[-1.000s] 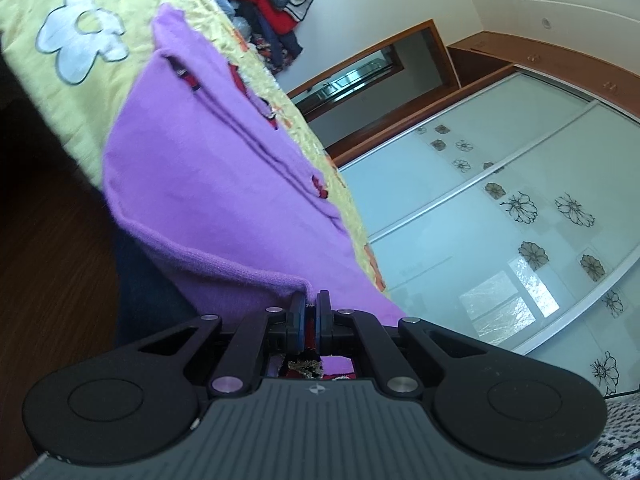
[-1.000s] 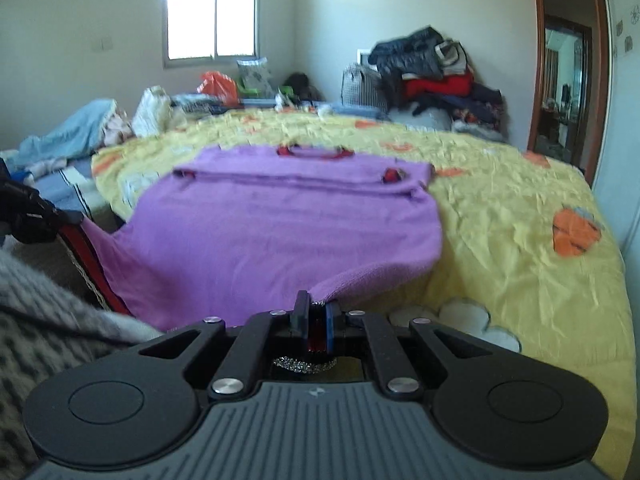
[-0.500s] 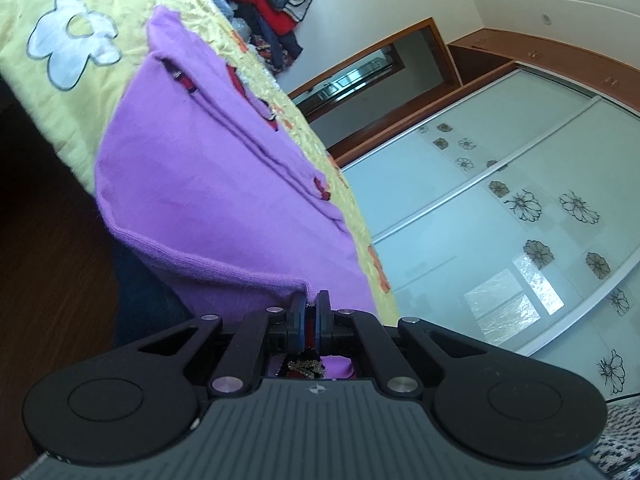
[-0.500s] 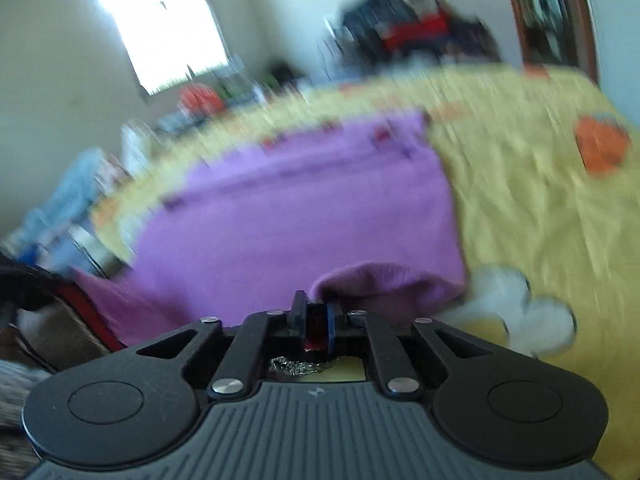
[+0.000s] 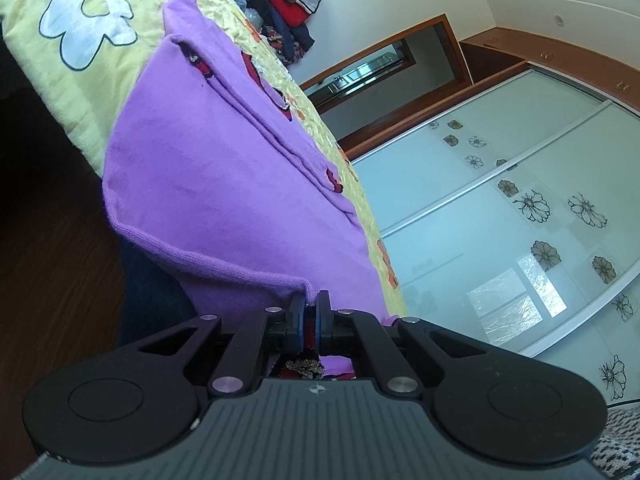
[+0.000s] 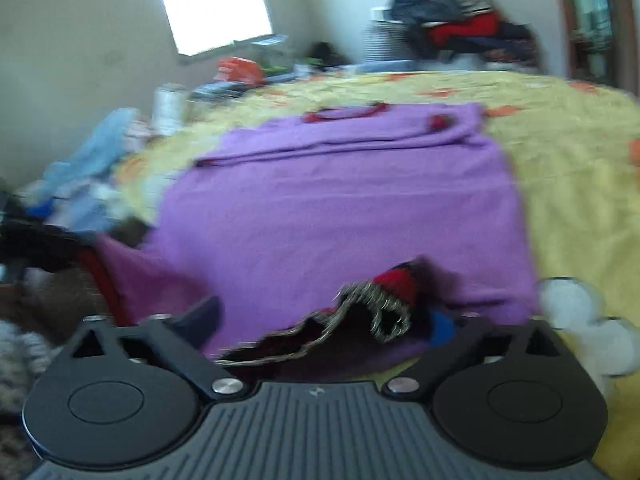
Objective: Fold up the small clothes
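Since the earlier frame, the right gripper (image 6: 320,316) had let go of the sweater (image 6: 340,208): its jaws, clenched on the purple hem a second before, had just been opening and now stood spread wide. The hem corner had dropped between them, turned over so that its red band and frayed gold-edged trim (image 6: 372,304) showed, with neither finger pressing on it. That view was blurred. The left gripper (image 5: 310,314) had hardly shifted; it stayed clamped on the other hem corner, blue pads nipping a ridge of purple knit.

The sweater (image 5: 224,184) lay spread on the yellow bedspread (image 6: 560,168), neck at the far end, sleeves folded across the chest so the red cuffs showed near the shoulders. Its near edge hung over the bed's side on the left, above a dark wood floor (image 5: 52,260). A white flower (image 5: 86,20) was printed on the bedspread near the hem. A heap of clothes (image 6: 460,28) sat beyond the bed, a window (image 6: 216,4) to its left.
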The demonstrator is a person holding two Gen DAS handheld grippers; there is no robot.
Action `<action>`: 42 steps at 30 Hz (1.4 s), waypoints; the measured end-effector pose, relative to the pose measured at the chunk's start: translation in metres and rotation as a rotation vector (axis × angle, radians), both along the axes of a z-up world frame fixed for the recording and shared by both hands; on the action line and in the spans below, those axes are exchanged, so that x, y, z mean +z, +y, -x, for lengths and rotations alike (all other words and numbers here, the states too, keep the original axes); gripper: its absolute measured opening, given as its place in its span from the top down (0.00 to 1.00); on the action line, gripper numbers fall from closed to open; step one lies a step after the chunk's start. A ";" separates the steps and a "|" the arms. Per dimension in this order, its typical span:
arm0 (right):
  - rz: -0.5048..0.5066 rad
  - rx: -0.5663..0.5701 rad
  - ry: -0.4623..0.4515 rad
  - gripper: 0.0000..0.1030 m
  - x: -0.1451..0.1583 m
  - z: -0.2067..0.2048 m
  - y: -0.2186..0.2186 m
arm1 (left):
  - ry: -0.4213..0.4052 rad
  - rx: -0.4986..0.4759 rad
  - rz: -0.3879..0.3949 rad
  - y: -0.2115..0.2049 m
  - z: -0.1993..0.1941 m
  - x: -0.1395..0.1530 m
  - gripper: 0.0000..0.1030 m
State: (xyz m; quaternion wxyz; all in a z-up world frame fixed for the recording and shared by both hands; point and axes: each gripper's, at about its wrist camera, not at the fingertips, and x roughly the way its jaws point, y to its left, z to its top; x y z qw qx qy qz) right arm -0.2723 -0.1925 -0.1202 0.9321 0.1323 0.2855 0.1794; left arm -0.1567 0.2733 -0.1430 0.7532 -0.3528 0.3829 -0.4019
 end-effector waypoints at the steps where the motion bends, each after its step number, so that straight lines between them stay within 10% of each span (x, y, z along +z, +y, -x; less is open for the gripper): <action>1: -0.062 -0.012 0.004 0.00 -0.001 0.000 -0.007 | 0.005 -0.001 0.000 0.000 0.000 -0.001 0.97; 5: -0.253 0.006 0.088 0.00 0.000 -0.013 -0.034 | 0.013 -0.002 -0.002 -0.002 -0.001 -0.002 0.97; 11: -0.241 -0.025 0.097 0.02 0.007 -0.008 -0.031 | 0.022 0.004 -0.010 -0.003 -0.001 -0.003 0.97; 12: -0.227 -0.043 0.085 0.20 0.009 -0.003 -0.029 | 0.023 0.005 -0.009 -0.003 -0.002 -0.003 0.97; 13: -0.226 -0.063 0.117 0.71 0.008 -0.004 -0.029 | 0.026 0.006 -0.009 -0.003 -0.002 -0.004 0.97; 14: -0.234 -0.081 0.146 0.93 0.005 -0.005 -0.028 | 0.028 0.007 -0.009 -0.003 -0.002 -0.004 0.97; 23: -0.286 -0.198 0.121 0.97 -0.005 0.014 -0.041 | 0.028 0.016 -0.005 -0.003 -0.001 -0.005 0.97; 35: -0.238 -0.208 -0.128 0.97 0.045 0.038 -0.031 | -0.084 0.057 0.053 0.007 0.005 0.029 0.99; 40: -0.245 -0.242 -0.139 0.98 0.052 0.044 -0.043 | -0.092 0.042 -0.073 0.007 0.005 0.034 0.99; 42: -0.261 -0.260 -0.126 0.98 0.047 0.046 -0.050 | -0.049 0.032 -0.161 0.007 0.005 0.023 0.79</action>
